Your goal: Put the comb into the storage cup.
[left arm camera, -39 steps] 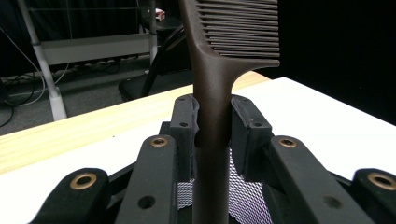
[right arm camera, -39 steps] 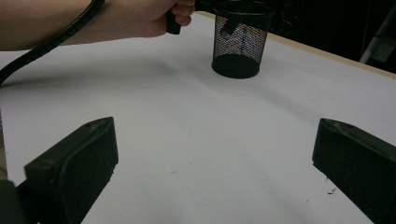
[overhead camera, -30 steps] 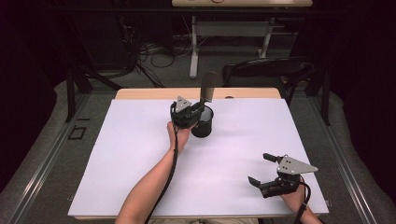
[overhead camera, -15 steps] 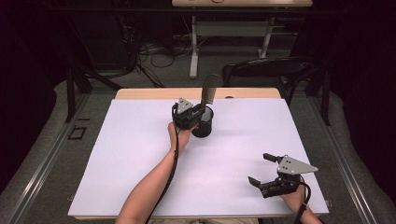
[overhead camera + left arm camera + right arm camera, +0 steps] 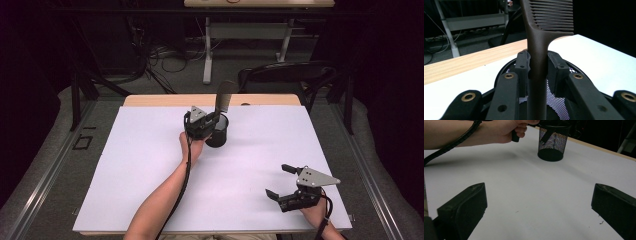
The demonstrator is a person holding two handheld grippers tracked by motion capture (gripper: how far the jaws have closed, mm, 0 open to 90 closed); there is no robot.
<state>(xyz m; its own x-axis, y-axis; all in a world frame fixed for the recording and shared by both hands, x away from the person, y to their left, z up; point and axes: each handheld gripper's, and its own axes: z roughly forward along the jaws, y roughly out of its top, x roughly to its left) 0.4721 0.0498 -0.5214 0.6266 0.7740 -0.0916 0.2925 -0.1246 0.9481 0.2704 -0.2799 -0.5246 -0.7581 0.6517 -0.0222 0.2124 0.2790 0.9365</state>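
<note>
A dark comb [image 5: 224, 96] stands nearly upright with its teeth at the top and its handle down in a black mesh cup [image 5: 218, 136] at the table's back middle. My left gripper [image 5: 212, 120] is shut on the comb's handle just above the cup's rim. In the left gripper view the handle [image 5: 537, 57] is pressed between both pads, with the cup's mesh [image 5: 560, 106] below. My right gripper [image 5: 277, 180] rests low at the near right, open with nothing between its fingers. In the right gripper view the jaws of my right gripper [image 5: 539, 195] stand wide apart and point toward the cup [image 5: 552, 143].
A white sheet [image 5: 140, 165] covers the table, with a wooden strip [image 5: 160, 100] along the far edge. A black chair [image 5: 285, 75] stands behind the table. Desk legs and cables lie on the floor beyond. The left forearm [image 5: 165, 200] crosses the table's middle.
The comb's top has tipped slightly to the right in the left gripper. Both hands stay where they were.
</note>
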